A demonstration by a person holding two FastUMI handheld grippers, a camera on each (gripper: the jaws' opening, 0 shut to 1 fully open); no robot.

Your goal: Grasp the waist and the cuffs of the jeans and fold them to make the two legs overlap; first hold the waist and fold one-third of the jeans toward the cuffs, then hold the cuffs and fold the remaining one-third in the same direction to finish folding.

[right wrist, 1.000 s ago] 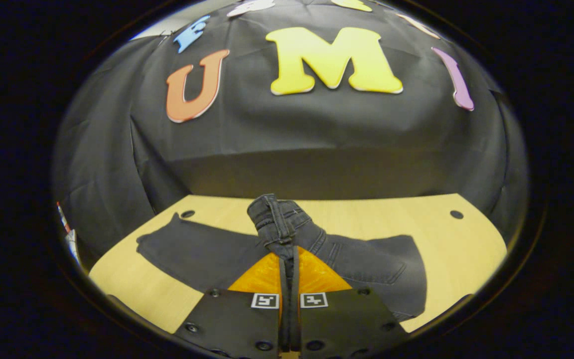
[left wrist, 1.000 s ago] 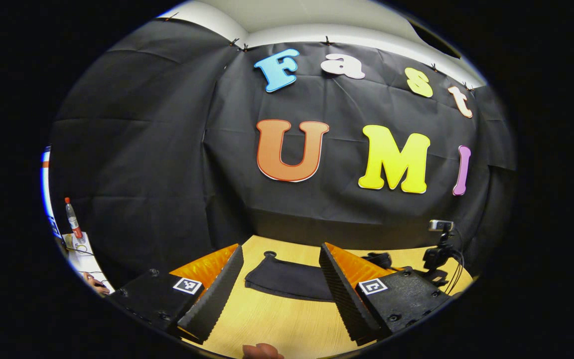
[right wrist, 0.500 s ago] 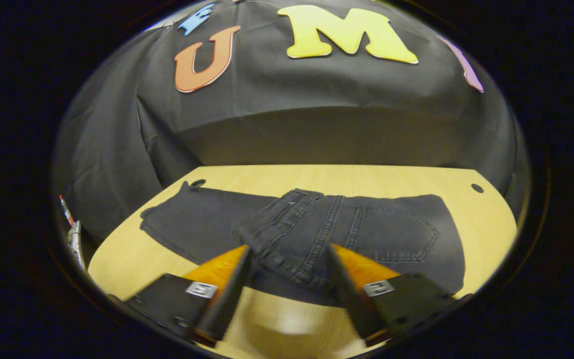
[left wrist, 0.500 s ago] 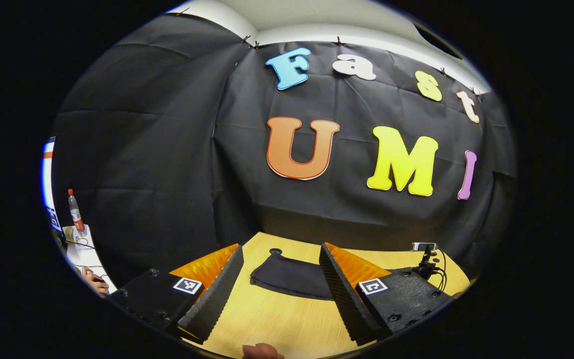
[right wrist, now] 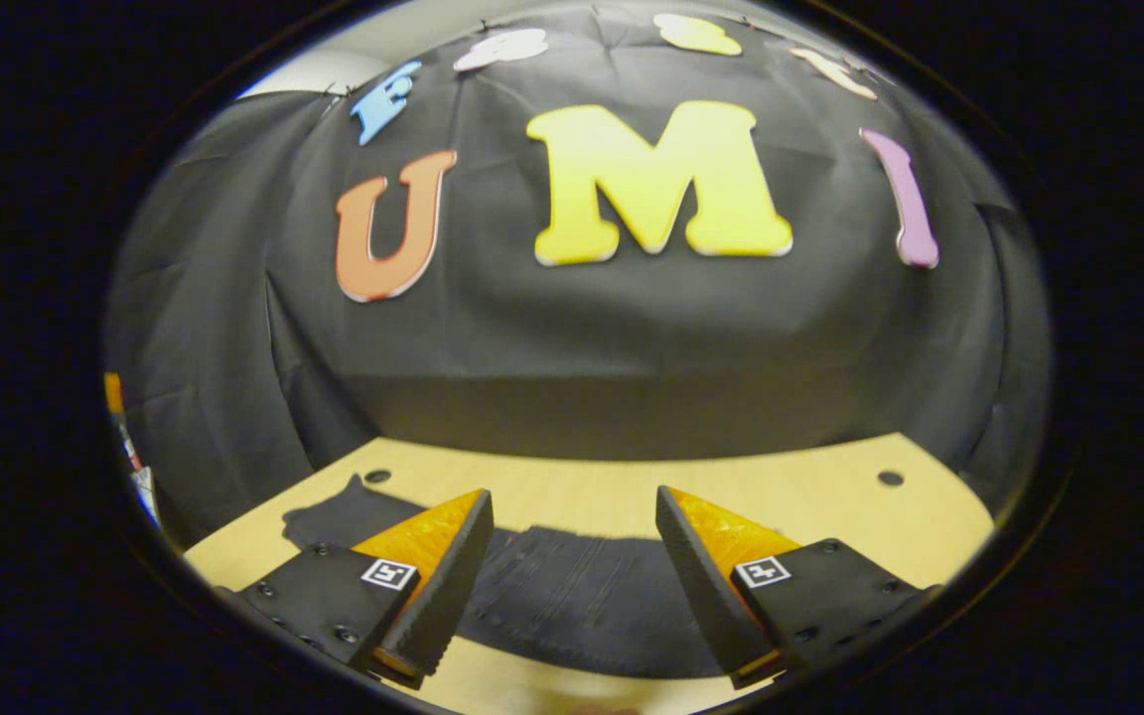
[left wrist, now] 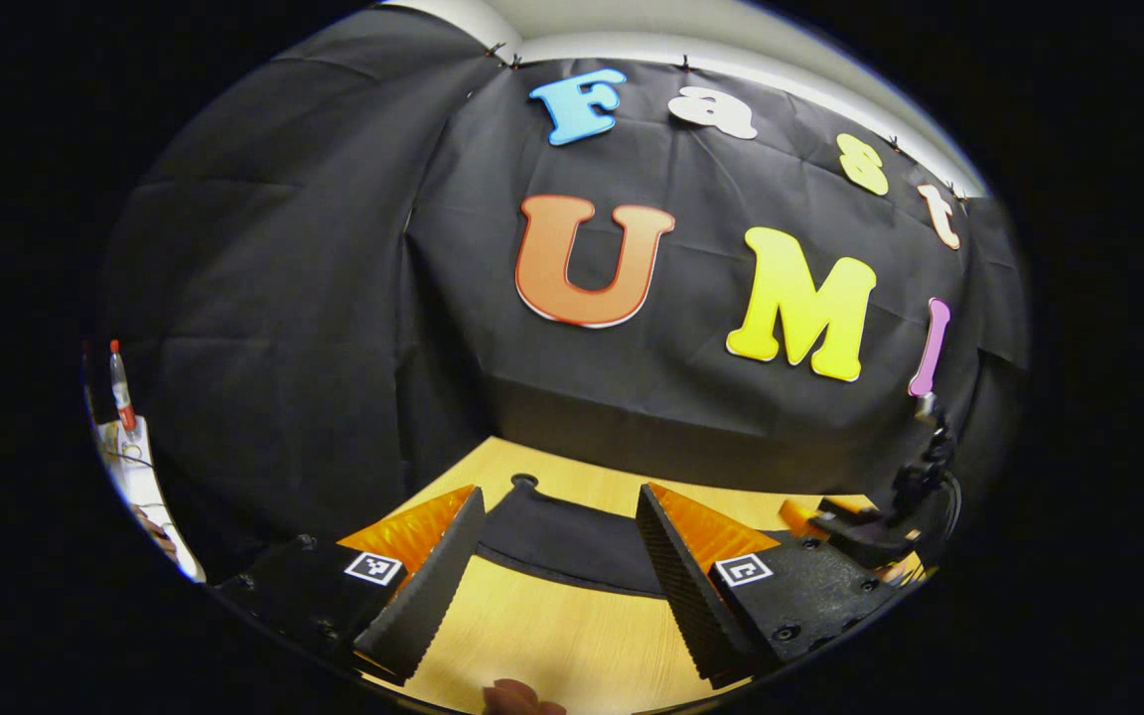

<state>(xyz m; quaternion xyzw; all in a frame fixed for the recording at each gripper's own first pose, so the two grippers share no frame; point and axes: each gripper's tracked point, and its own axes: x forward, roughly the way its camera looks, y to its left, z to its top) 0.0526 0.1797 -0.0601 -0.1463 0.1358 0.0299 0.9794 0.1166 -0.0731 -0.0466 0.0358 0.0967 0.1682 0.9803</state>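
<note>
Hovering with jaws apart, the left gripper (left wrist: 557, 566) is edging toward the cuffs (left wrist: 562, 526) lying flat on the tabletop (left wrist: 552, 636). Right gripper (right wrist: 572, 576), clamped on the waist a second ago, is now gaping and lifting off the jeans (right wrist: 572, 596). First third looks folded; cuff fold is next.

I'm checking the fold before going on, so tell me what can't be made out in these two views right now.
- Jeans, right gripper view: blurred, the tool's fingers cover both sides; fold layers unreadable.
- Jeans, left gripper view: only one end shows between the fingers.
- Other tool, left gripper view: small at the edge, jaws unclear.
- Bottle, left gripper view: too small.
</note>
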